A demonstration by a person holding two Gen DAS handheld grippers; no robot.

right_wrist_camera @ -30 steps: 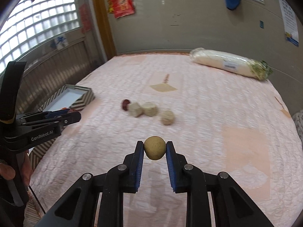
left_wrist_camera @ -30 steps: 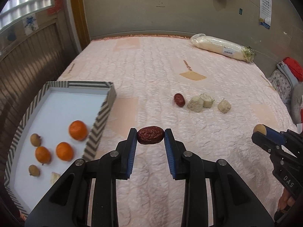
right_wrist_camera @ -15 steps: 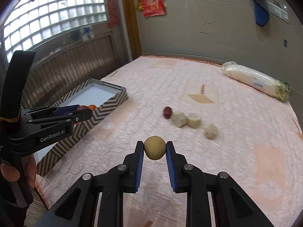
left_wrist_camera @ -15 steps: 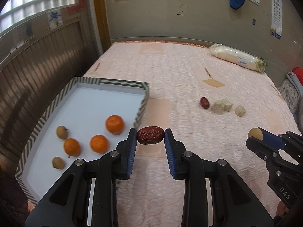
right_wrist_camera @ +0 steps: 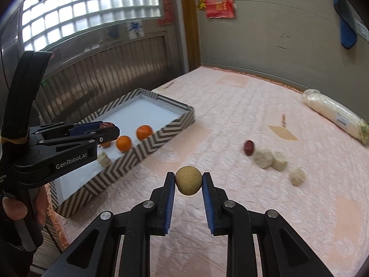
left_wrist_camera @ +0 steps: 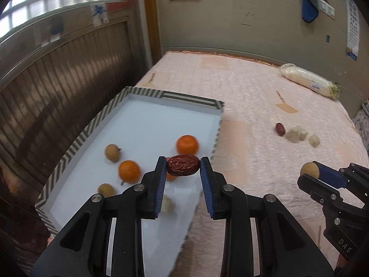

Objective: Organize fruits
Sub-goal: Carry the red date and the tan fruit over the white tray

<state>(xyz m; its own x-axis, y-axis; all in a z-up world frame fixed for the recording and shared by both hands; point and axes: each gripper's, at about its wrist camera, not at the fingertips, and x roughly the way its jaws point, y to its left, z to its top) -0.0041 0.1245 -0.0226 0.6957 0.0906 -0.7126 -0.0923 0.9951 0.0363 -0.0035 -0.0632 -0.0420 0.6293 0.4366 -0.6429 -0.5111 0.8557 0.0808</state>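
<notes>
Red date [left_wrist_camera: 183,168] clamped in the left gripper [left_wrist_camera: 183,168], now swung over the striped tray [left_wrist_camera: 147,93] instead of the bed [left_wrist_camera: 253,97], so a drop looks close. Right gripper [right_wrist_camera: 188,183], pinching the tan round fruit [right_wrist_camera: 188,183], trails over the quilt beside the tray.

Soft daylight, heavy fisheye, some motion smear

Lit mostly from the glass-block window [right_wrist_camera: 92,11] at upper left, slightly blown out there; dim and brownish along the left edge. Dark vignette in every corner, straight lines bowed. Oranges [left_wrist_camera: 186,144] and tray [left_wrist_camera: 129,92] smeared, bed cover [right_wrist_camera: 288,196] streaky at right. Close foreground crisp, shadows faint.
</notes>
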